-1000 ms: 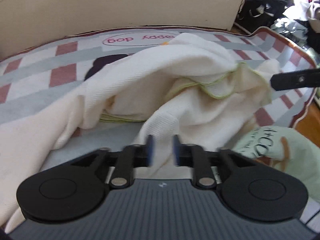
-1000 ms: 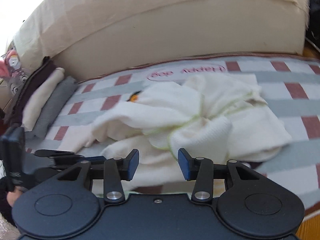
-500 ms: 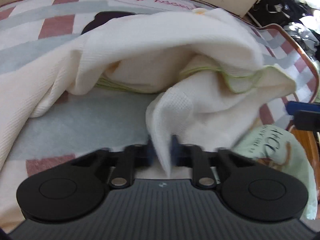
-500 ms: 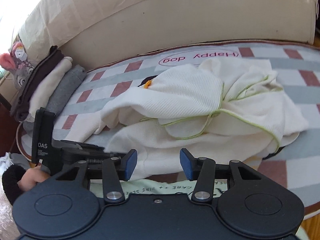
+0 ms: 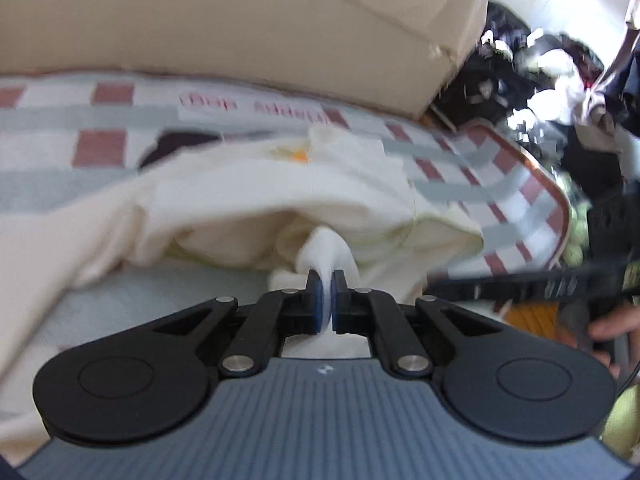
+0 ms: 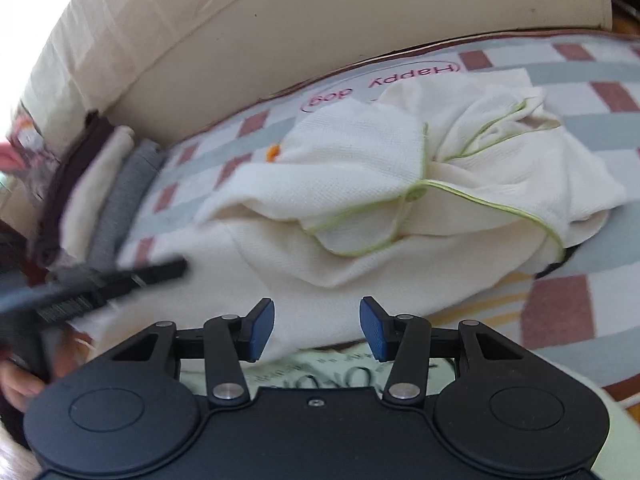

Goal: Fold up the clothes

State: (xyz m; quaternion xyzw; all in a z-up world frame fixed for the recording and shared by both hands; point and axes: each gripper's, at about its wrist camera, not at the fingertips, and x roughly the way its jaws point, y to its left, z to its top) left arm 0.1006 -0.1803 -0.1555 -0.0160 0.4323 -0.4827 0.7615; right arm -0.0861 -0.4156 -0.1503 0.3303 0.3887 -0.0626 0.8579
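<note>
Pinching cream garment (image 5: pixel 256 196) fold, your left gripper (image 5: pixel 326 298) is clamped to lift it; right gripper (image 6: pixel 316 326), bottom centre, spread, empty, ready for second grip.

cream garment (image 6: pixel 360 184): 1 | folded clothes in stack (image 6: pixel 116 200): 3 | checked mat (image 6: pixel 568 304): 1 | grippers: 2

Both wrist views look steeply down, close over the cream garment (image 5: pixel 280 184) they share.
</note>
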